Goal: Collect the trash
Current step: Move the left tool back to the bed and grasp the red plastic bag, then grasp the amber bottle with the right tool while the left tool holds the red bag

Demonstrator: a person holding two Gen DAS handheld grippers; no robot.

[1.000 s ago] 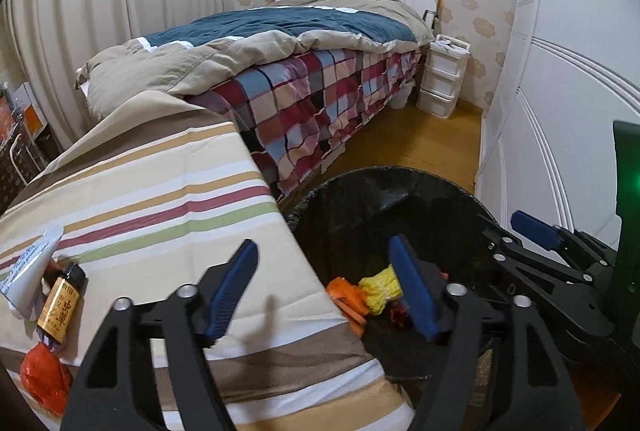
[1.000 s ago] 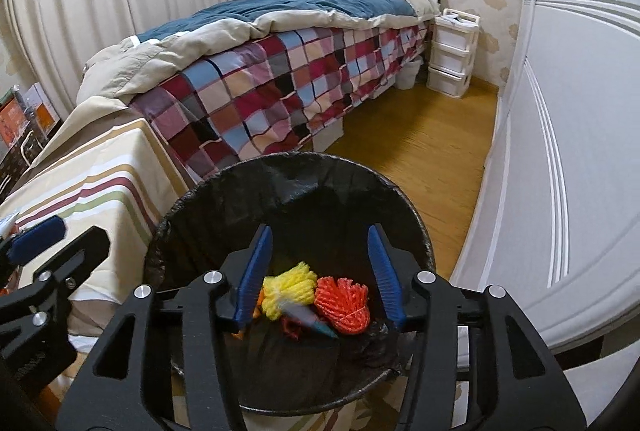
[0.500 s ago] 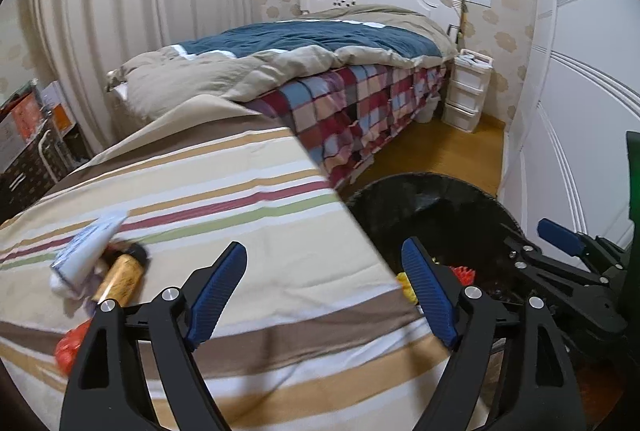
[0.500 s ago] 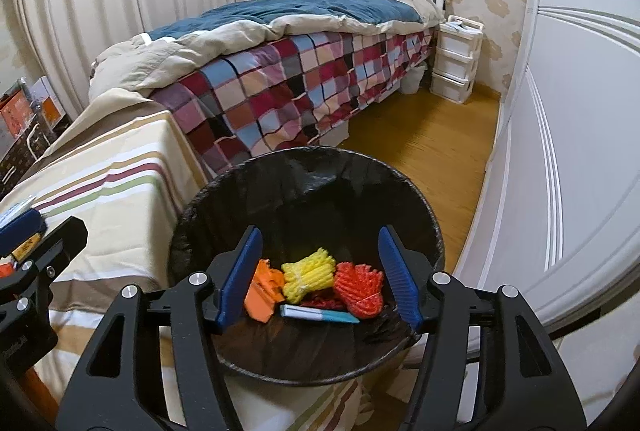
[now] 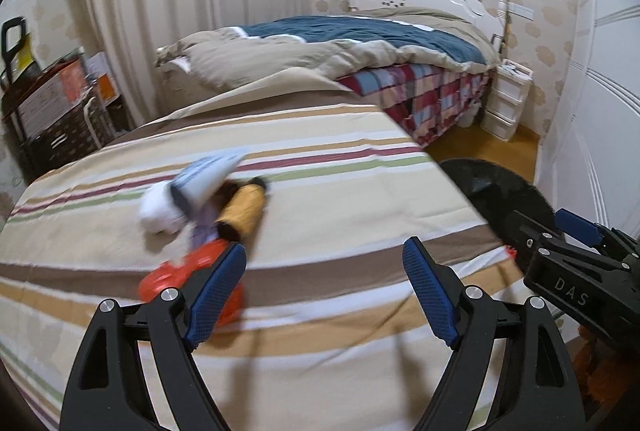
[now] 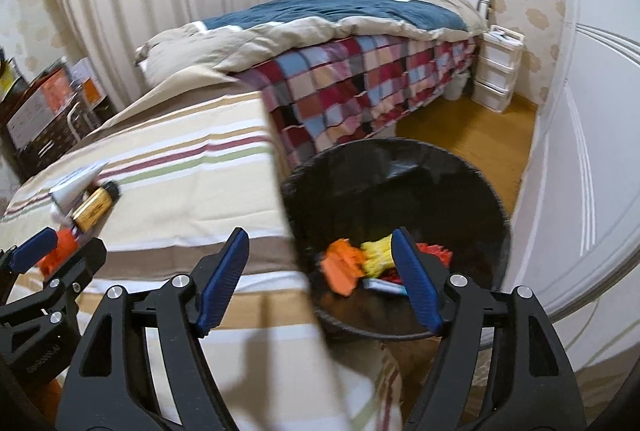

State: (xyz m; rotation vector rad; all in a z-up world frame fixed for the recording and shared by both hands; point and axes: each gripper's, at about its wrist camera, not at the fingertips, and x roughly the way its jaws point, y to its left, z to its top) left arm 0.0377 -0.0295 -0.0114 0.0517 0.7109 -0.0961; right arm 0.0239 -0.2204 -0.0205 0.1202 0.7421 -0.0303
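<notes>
Trash remaining to be collected lies in a small cluster at centre left of the left wrist view, on the striped cloth (image 5: 320,215): a white tube (image 5: 192,191), a yellow-labelled bottle (image 5: 244,211) and a red-orange crumpled piece (image 5: 188,283), all touching or overlapping one another. Blur hides their finer detail. In the right wrist view the same cluster sits at the left edge, well apart from the black-lined bin (image 6: 400,199) at centre right, which holds orange, yellow and red scraps (image 6: 360,263).

Left gripper (image 5: 324,291) — jaws spread wide, nothing between them — hangs over the cloth with its left pad just in front of the red-orange piece. Right gripper (image 6: 320,271) is likewise wide open and empty, straddling the line where the cloth's edge meets the bin rim; part of it shows at the lower right of the left wrist view.

Step in hand, as judged: an approach to the next pick, some trash being already binned and three pieces left on the cloth. The next move calls for shifting the left gripper towards the lower left of its frame so that one item — the red-orange piece is nearest — lies between the pads, then closing. Because the items touch, a careless closure could drag a neighbour along.
</notes>
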